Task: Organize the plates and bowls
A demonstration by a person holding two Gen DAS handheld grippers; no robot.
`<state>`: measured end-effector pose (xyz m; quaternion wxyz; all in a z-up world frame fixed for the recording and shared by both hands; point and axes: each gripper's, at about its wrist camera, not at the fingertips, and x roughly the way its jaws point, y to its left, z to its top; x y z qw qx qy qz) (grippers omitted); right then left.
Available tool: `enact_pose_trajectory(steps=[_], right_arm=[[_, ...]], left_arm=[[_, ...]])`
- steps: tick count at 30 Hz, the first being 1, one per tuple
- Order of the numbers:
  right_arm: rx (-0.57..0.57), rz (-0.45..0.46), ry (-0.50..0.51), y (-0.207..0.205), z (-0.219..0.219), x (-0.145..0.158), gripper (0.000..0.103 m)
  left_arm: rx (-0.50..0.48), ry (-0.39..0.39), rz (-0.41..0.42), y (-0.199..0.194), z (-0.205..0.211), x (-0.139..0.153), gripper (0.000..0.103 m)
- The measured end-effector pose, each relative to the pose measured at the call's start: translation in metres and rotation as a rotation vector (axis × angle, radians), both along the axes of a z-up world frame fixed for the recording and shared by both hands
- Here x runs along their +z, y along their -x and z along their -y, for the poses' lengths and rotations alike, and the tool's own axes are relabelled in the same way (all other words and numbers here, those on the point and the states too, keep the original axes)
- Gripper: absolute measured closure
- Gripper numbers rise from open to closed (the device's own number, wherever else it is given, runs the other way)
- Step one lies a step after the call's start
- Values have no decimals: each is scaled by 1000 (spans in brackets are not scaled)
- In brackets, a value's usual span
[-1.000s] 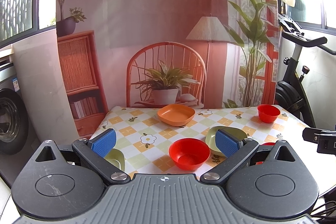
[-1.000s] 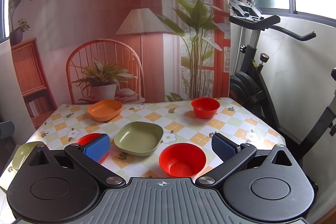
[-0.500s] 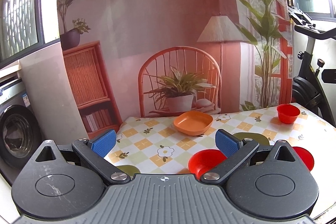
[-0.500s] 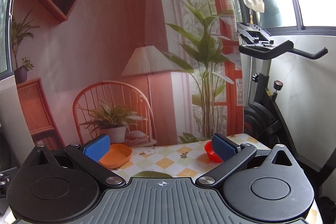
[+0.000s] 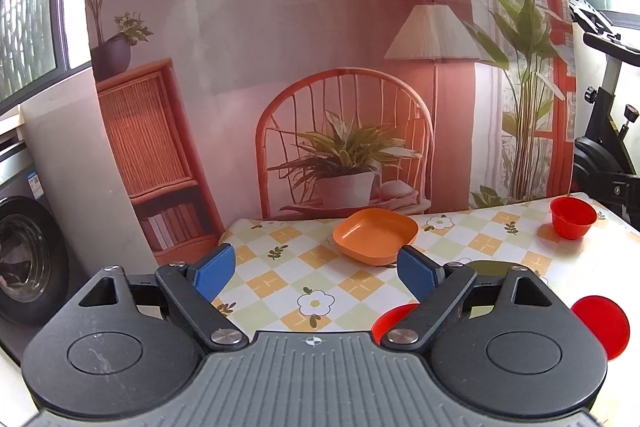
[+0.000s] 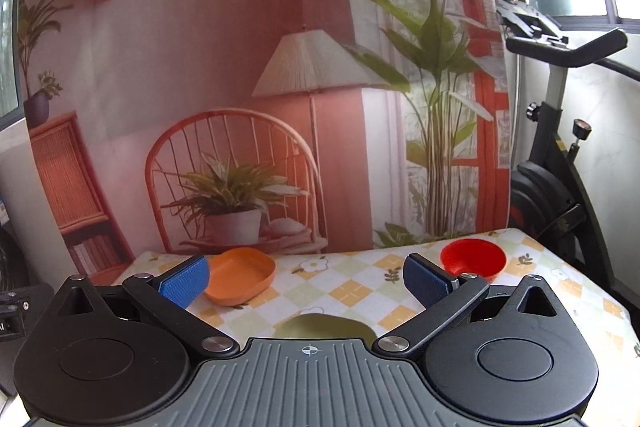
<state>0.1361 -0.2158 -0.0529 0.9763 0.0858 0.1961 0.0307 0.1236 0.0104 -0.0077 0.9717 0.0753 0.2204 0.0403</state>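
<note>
The left hand-held gripper (image 5: 314,269) hangs spread above the near left part of the bench (image 5: 280,279), nothing between its blue pads (image 5: 212,269). The right hand-held gripper (image 6: 306,281) is likewise spread and empty, over the near middle. An orange plate (image 5: 376,235) sits at the far middle of the checked cloth, and a red bowl (image 5: 572,223) stands at the far right corner, well apart from it. A green plate (image 6: 324,325) lies near, mostly hidden behind the right gripper's body. In the left view two red bowls (image 5: 600,323) peep out near right, partly hidden. An exercise bike (image 6: 560,187) stands right of the bench.
</note>
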Motion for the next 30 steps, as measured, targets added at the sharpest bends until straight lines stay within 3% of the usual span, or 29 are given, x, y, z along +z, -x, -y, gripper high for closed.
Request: enact_pose_trajectory(steps=[3,6,10,15,19,26,30], right_arm=[[24,-46,13,-18,-12,-15,0],[29,-88,36,-32,-24,-31,0],[40,-119,55,-45,-38,-52,1],[80,-160,46,-56,-48,-77,13],[113,-210,7,-61,-53,-97,25],[156,-256,41,-63,-67,-117,46],[184,-291,40,-64,-73,-127,57]], left_arm=[[-12,54,-11,-16,-5,-12,23],[-28,101,-12,-28,-8,-24,37],[-29,77,-1,-40,-6,-39,39],[-41,54,-35,-61,-4,-59,39],[-43,60,-95,-76,-3,-81,48],[-47,78,-202,-91,0,-122,49],[-59,137,-267,-97,-3,-140,50]])
